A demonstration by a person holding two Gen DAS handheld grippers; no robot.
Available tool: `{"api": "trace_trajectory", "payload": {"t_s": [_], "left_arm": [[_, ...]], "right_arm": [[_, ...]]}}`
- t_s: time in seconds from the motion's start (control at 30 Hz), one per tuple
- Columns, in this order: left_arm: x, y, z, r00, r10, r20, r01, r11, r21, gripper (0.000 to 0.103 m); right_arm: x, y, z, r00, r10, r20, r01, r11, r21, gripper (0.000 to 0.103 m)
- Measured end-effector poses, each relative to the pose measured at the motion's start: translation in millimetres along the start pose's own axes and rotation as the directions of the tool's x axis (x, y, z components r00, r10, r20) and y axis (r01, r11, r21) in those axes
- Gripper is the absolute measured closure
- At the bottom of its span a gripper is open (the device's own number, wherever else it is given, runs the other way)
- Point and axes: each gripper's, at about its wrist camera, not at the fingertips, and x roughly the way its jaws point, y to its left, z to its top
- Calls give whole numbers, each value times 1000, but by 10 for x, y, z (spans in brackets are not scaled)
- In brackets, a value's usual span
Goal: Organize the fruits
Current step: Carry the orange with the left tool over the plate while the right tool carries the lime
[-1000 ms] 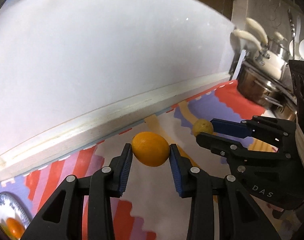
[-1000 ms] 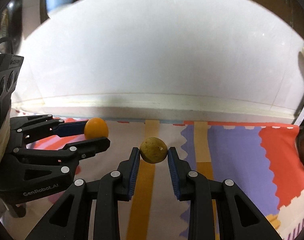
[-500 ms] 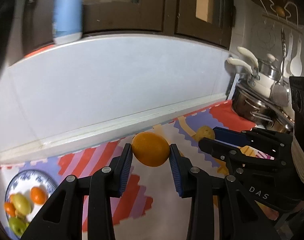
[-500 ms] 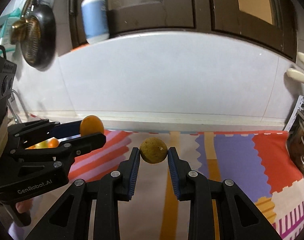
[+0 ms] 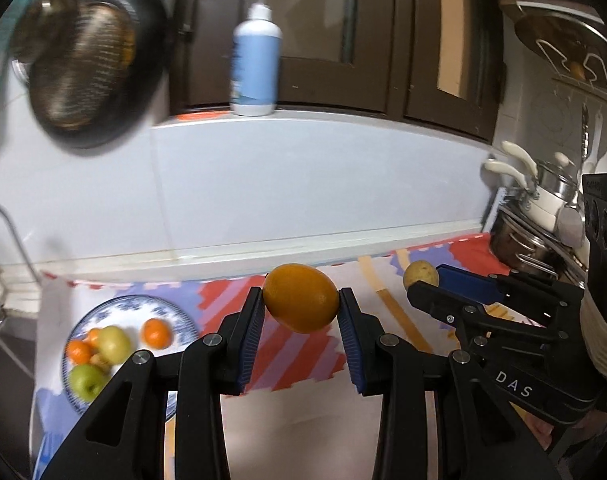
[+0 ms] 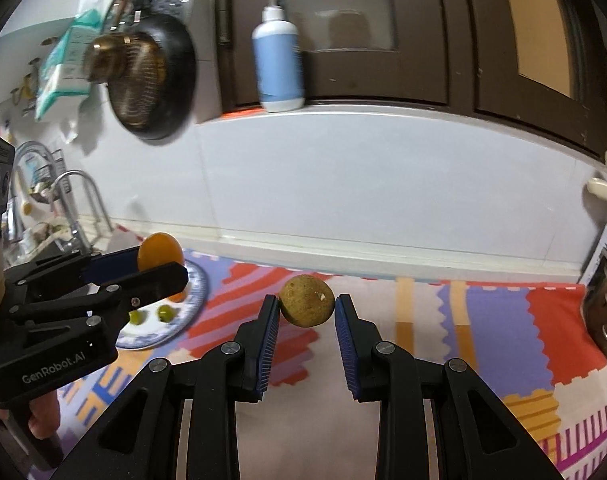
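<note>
Left tool [image 5: 300, 308]: clamped on an orange [image 5: 300, 298], its blue pads pressing the fruit's two sides; the fruit is lifted clear of the desk.
Right tool [image 6: 306, 306]: clamped on a small brownish-yellow round fruit [image 6: 306, 300] (speckled skin, kind hard to tell), held in the air above the mat.
Orange: between the left tool's fingertips, above the striped part of the mat, to the right of the plate in the left wrist view.
Brownish fruit: in the left wrist view it shows at the tip of the right tool, to the right of the orange and apart from it.
Plate [image 5: 171, 314]: blue-and-white patterned, lying on the desk at the mat's left end; it carries a green apple [image 5: 87, 379], a yellowish apple [image 5: 113, 342] and several small oranges [image 5: 156, 332].
Mat [image 6: 499, 332]: colourful, with red, purple, orange and white patches, spread over the desk up to the white wall.
Bottle [image 6: 278, 54]: white and blue pump bottle standing on the ledge above the wall tiles, in front of dark cabinet doors.
Pan [image 6: 153, 76]: dark, hanging on the wall to the left of the bottle (blurred).
Pots [image 5: 543, 216]: stacked steel pots with cream handles at the desk's right end.
Faucet [image 6: 77, 200]: curved metal, at the far left in the right wrist view.
</note>
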Motion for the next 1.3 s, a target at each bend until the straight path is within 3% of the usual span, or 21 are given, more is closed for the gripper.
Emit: {"api": "trace_trajectory", "payload": {"t_s": [0.3, 0.63, 0.87, 1.3], "left_arm": [[-416, 438, -161, 995, 95, 8, -95, 994, -58, 66], [-629, 1016, -355, 979, 205, -9, -205, 971, -122, 66], [-590, 1402, -444, 967, 254, -36, -256, 954, -157, 66], [-262, 1997, -620, 954, 279, -112, -293, 945, -146, 66]], "right_arm": [[-13, 541, 3, 997, 79, 7, -79, 997, -28, 73], [243, 1109, 32, 989, 148, -21, -149, 986, -69, 73], [497, 1412, 92, 981, 187, -49, -191, 977, -95, 73], [1152, 1921, 57, 962, 229, -146, -250, 958, -143, 73]]}}
